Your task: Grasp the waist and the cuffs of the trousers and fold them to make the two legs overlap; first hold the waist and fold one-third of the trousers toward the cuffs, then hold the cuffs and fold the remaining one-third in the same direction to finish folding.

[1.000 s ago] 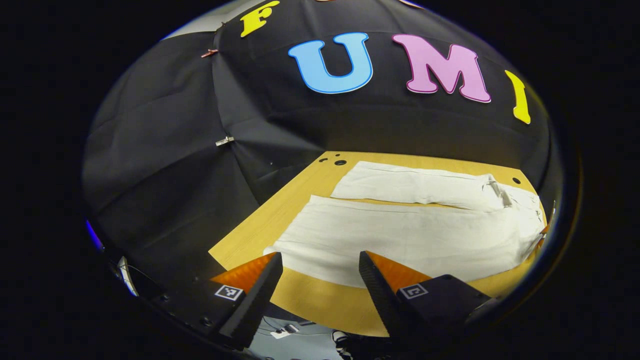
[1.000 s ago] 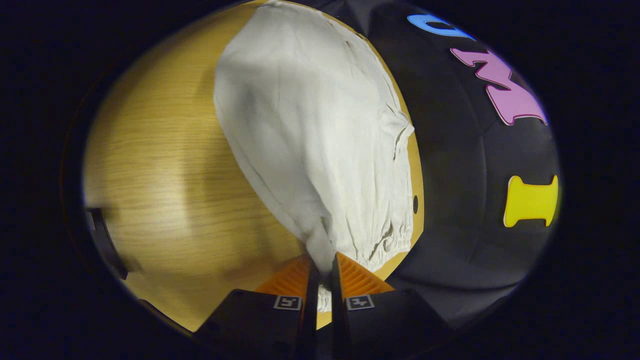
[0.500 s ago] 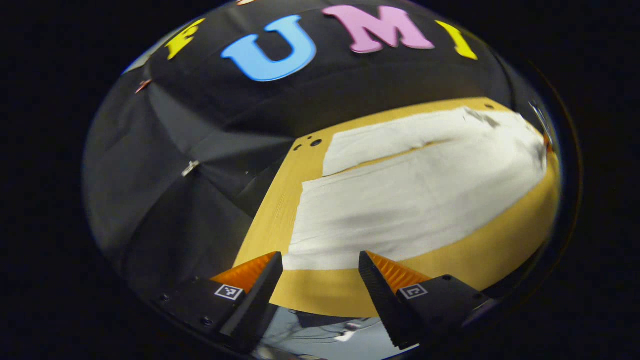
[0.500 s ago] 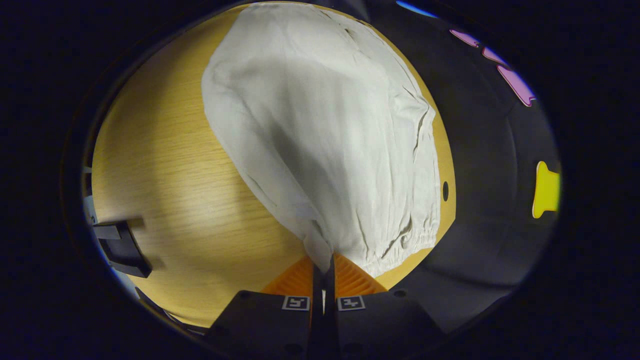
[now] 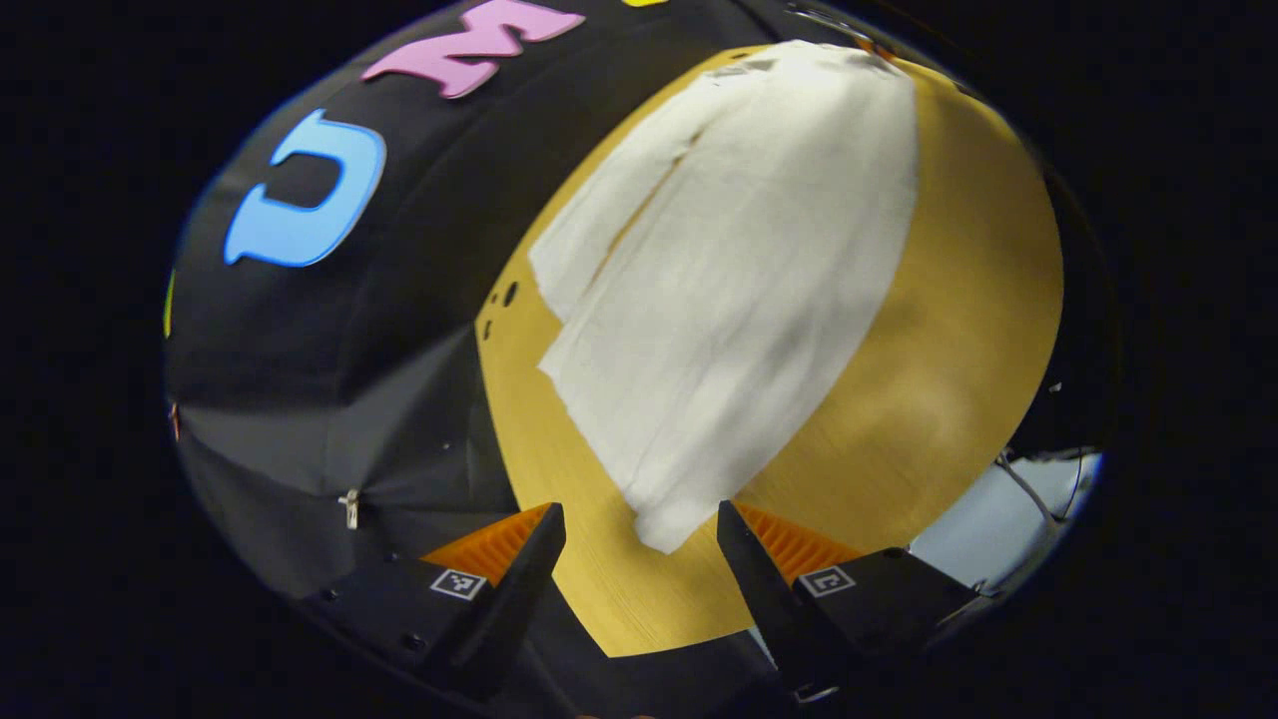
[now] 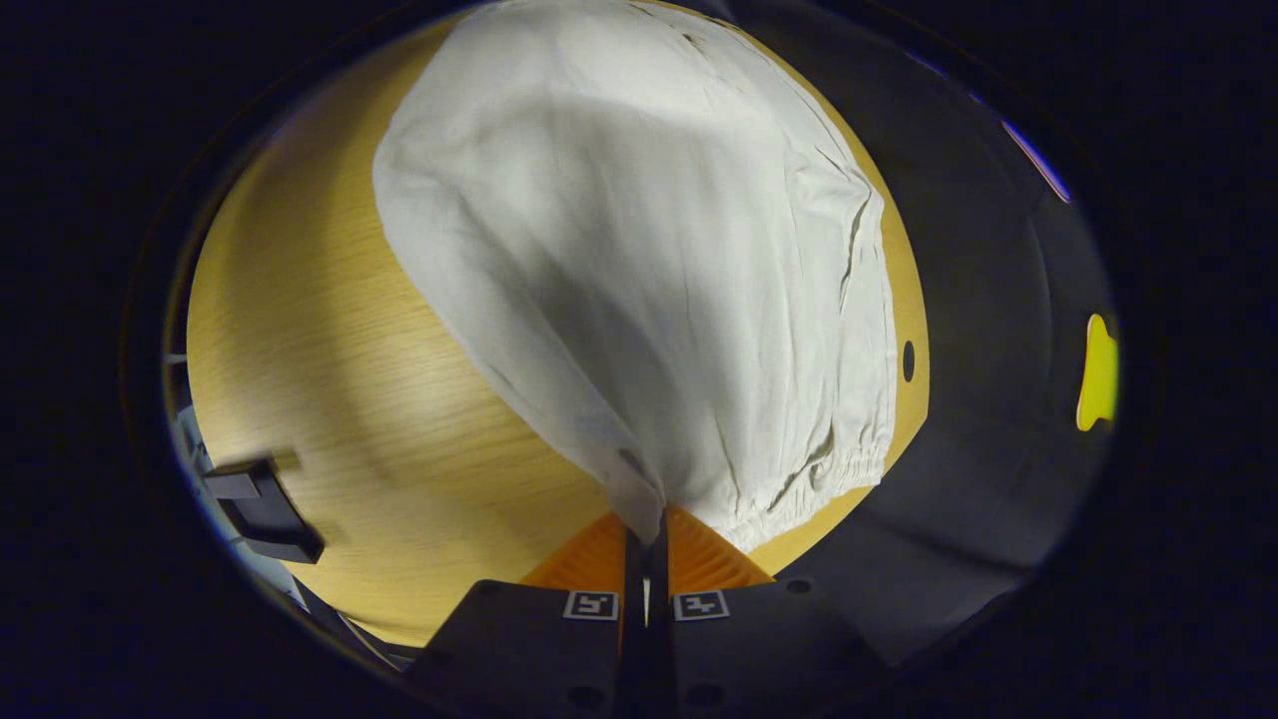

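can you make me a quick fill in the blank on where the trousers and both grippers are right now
1. The right gripper is ____ on the waist of the trousers.
2. The left gripper is ____, with a cuff corner between its fingers.
3. The trousers lie on a wooden ____.
4. The two trouser legs are not yet ____.

Missing words: shut; open; table; overlapped

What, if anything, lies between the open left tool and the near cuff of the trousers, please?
Nothing visible. The left tool is open, with the cuff corner of the trousers lying between its fingers over bare table.
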A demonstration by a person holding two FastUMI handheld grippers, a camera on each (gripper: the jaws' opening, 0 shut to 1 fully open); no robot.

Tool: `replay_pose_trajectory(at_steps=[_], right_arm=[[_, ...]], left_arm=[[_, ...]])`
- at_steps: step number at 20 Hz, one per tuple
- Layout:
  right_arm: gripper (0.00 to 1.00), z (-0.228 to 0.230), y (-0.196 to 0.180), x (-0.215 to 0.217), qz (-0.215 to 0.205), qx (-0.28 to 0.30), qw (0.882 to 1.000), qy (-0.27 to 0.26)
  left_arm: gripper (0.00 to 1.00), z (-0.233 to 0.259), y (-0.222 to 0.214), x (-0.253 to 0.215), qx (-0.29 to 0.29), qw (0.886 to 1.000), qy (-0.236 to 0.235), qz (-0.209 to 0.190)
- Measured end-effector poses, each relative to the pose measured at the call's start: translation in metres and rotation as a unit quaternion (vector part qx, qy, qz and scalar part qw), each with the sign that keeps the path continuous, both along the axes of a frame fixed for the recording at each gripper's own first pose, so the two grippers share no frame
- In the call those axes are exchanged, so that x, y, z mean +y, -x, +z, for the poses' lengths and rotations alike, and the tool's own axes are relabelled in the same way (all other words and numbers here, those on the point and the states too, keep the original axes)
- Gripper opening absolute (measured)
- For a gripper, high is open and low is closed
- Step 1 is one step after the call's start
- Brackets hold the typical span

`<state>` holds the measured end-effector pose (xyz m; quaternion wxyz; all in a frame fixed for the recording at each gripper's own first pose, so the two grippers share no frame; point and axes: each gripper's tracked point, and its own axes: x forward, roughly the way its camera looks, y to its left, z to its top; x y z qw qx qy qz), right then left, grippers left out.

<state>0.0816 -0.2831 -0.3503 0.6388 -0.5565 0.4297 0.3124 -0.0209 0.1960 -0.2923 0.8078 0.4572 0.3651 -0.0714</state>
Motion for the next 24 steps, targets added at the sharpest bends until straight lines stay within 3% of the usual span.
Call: replay_pose_trajectory(at_steps=[2,6,9,13,14,17,18,20,24], right_arm=[[0.05,0.0,0.0,0.002,0.0,-0.002,1.0,0.008],[0.05,0.0,0.001,0.002,0.005,-0.009,1.0,0.027],[0.05,0.0,0.001,0.002,-0.001,-0.007,1.0,0.03],[0.05,0.001,0.0,0.003,-0.001,-0.014,0.999,0.038],[0.05,0.0,0.0,0.003,-0.001,-0.015,0.999,0.039],[0.05,0.001,0.0,0.004,-0.001,-0.017,0.999,0.04],[0.05,0.0,0.0,0.003,-0.001,-0.018,0.999,0.04],[0.05,0.0,-0.001,0.003,-0.001,-0.02,0.999,0.038],[0.05,0.002,-0.002,0.0,-0.012,-0.031,0.999,0.032]], left_arm=[[0.98,-0.007,-0.009,0.003,0.017,0.999,-0.022,-0.041],[0.97,-0.02,-0.027,0.003,0.044,0.995,-0.029,-0.081],[0.89,-0.022,-0.044,-0.005,0.065,0.987,-0.053,-0.139],[0.72,-0.027,-0.066,-0.004,0.102,0.977,-0.063,-0.174],[0.6,-0.029,-0.067,-0.003,0.114,0.976,-0.059,-0.174],[0.41,-0.035,-0.068,0.003,0.141,0.974,-0.055,-0.171],[0.29,-0.035,-0.067,0.004,0.145,0.973,-0.054,-0.17],[0.14,-0.038,-0.068,0.003,0.147,0.972,-0.056,-0.173],[0.06,-0.038,-0.073,0.002,0.129,0.976,-0.06,-0.165]])
